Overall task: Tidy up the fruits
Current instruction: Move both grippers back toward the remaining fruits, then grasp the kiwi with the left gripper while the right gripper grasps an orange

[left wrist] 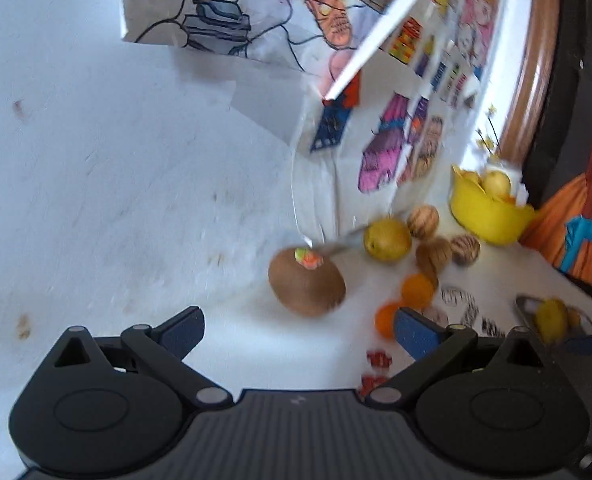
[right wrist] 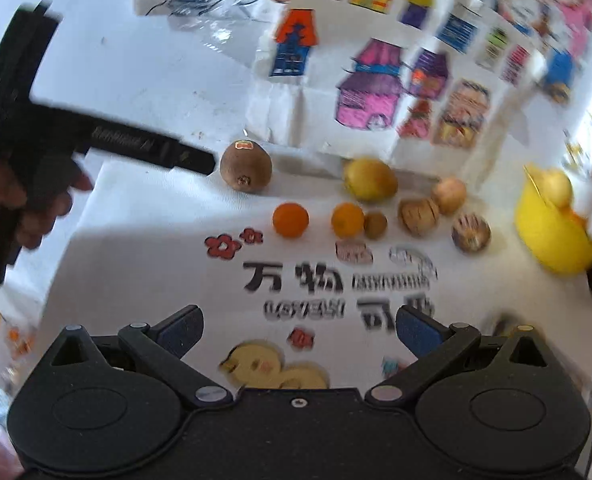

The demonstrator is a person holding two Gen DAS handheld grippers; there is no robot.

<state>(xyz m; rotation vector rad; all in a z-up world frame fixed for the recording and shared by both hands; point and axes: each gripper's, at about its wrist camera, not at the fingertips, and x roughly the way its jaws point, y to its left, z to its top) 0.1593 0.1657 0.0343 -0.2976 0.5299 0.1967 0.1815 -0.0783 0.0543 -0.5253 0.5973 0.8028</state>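
A brown kiwi (left wrist: 306, 282) with a sticker lies on the white table just ahead of my left gripper (left wrist: 298, 330), which is open and holds nothing. Right of it sit a yellow pear (left wrist: 388, 238), two oranges (left wrist: 416, 290) and several striped brown nuts (left wrist: 423, 221). In the right wrist view the kiwi (right wrist: 246, 166), pear (right wrist: 370, 179), oranges (right wrist: 291, 220) and a small brown fruit (right wrist: 375, 225) lie in a loose row. My right gripper (right wrist: 298, 330) stands open over the printed mat, well short of them. The left gripper (right wrist: 200, 162) points at the kiwi from the left.
A yellow bowl (right wrist: 552, 232) holding yellow fruit stands at the right (left wrist: 488, 212). Upright coloured drawings (right wrist: 368, 88) wall off the back. A hand (right wrist: 36, 208) holds the left gripper. A metal-rimmed holder with a yellow fruit (left wrist: 552, 318) sits at the near right.
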